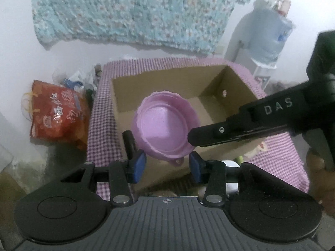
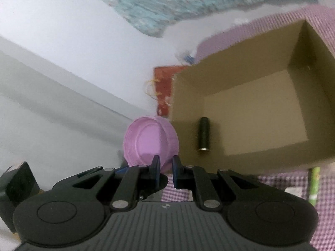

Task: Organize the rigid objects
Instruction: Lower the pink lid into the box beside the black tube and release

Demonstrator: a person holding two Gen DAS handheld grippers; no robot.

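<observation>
A pink plastic bowl (image 1: 165,123) hangs tilted in the air over the near edge of an open cardboard box (image 1: 167,79). My left gripper (image 1: 165,159) holds the bowl's lower edge, its blue pads against either side and a small pink tab between them. From the right, my right gripper (image 1: 193,136) reaches in, shut on the bowl's rim. In the right wrist view the bowl (image 2: 146,140) sits just beyond my right gripper (image 2: 166,167), with the pink rim pinched between its pads. Inside the box (image 2: 240,73) a dark cylinder (image 2: 203,135) with a metal end lies on the floor.
The box stands on a table with a purple checked cloth (image 1: 278,152). A red bag (image 1: 56,113) sits on the floor at the left. A water dispenser (image 1: 268,35) stands at the back right. A green stick (image 2: 314,184) lies on the cloth near the box.
</observation>
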